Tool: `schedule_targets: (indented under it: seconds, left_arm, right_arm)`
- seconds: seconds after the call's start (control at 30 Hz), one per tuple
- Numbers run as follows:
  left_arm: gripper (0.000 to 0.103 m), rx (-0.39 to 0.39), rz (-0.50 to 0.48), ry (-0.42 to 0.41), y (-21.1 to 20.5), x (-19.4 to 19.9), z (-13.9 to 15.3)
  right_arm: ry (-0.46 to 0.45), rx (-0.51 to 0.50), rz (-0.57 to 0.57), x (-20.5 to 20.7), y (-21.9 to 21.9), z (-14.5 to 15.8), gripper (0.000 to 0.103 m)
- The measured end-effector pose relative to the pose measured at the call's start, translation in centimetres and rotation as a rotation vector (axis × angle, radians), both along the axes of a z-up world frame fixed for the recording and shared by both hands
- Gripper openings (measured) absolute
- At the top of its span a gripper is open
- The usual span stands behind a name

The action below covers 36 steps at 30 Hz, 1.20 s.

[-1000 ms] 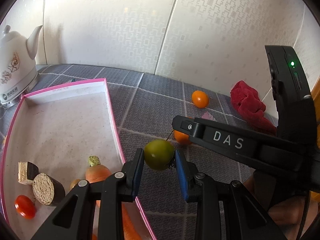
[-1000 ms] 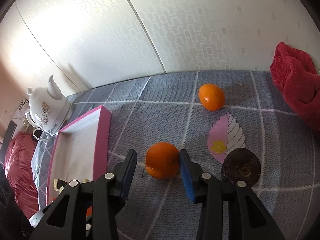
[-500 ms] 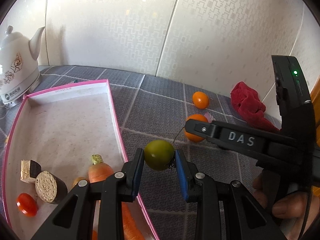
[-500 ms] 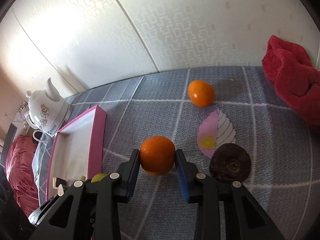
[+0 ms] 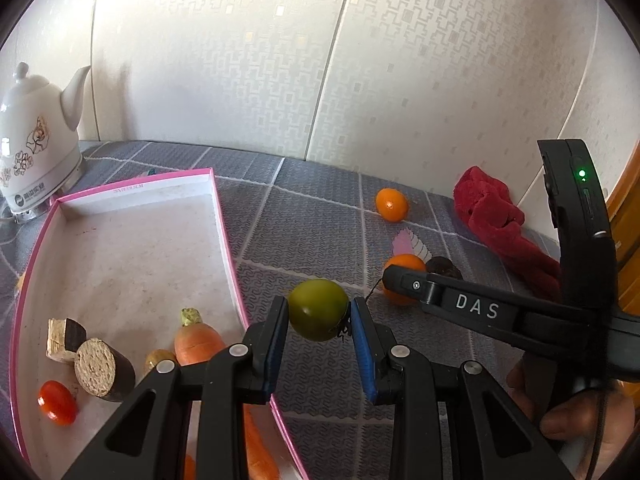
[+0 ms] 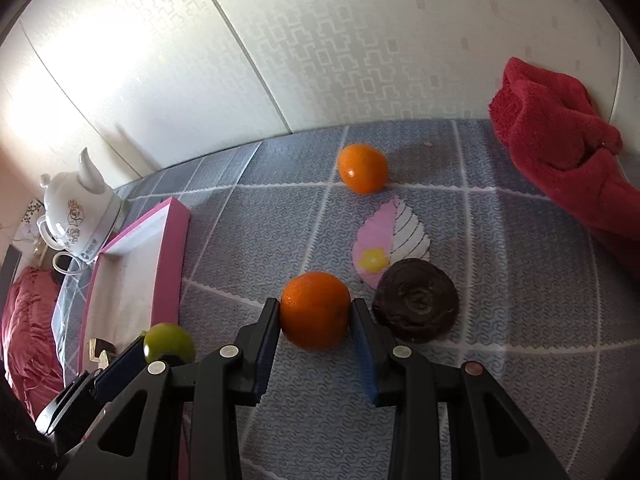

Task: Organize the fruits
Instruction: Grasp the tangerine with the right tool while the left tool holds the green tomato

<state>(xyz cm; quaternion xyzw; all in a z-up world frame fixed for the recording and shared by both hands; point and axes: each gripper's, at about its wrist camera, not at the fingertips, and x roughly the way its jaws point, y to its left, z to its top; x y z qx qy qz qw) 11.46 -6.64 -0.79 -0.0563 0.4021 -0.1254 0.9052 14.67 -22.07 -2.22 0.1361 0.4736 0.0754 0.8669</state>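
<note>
My left gripper (image 5: pixel 319 305) is shut on a round green fruit (image 5: pixel 318 310), held just right of the pink-rimmed box (image 5: pixel 224 220). My right gripper (image 6: pixel 315 307) is shut on an orange (image 6: pixel 314 312), both blue pads pressing its sides, low over the grey patterned cloth. In the left wrist view that orange (image 5: pixel 404 264) shows behind the right gripper's black finger. A second orange (image 6: pixel 362 168) lies farther back near the wall. The green fruit (image 6: pixel 168 342) also appears at the lower left of the right wrist view.
The box holds a carrot (image 5: pixel 198 342), a cherry tomato (image 5: pixel 57 402) and dark-skinned cut pieces (image 5: pixel 102 368). A dark round lump (image 6: pixel 416 306) lies right beside the held orange. A white kettle (image 5: pixel 36 148) stands back left, a red cloth (image 6: pixel 560 160) back right. A hand (image 5: pixel 580 432) grips the right tool.
The right gripper's jaws closed from either side onto the orange. The left gripper kept its hold on the green fruit and stayed nearly in place.
</note>
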Motion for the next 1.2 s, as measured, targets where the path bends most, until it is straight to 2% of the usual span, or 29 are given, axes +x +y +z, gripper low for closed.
schedule_targets:
  seconds: [0.5, 0.73, 0.93, 1.2]
  left_arm:
    - [0.032, -0.012, 0.043, -0.004, 0.9, -1.2, 0.4]
    - [0.032, -0.024, 0.051, -0.033, 1.3, -2.6, 1.1]
    - [0.032, -0.033, 0.074, -0.055, 1.9, -3.9, 1.7]
    - [0.032, -0.073, 0.118, -0.052, 4.6, -5.3, 2.5]
  right_arm:
    - [-0.008, -0.045, 0.014, -0.9, 0.6, 0.0, 0.035]
    - [-0.024, -0.066, 0.015, -1.1, 0.9, 0.0, 0.035]
    - [-0.005, -0.003, -0.005, -1.0, 0.2, -0.6, 0.036]
    - [-0.031, -0.118, 0.01, -1.5, 1.5, -0.7, 0.035]
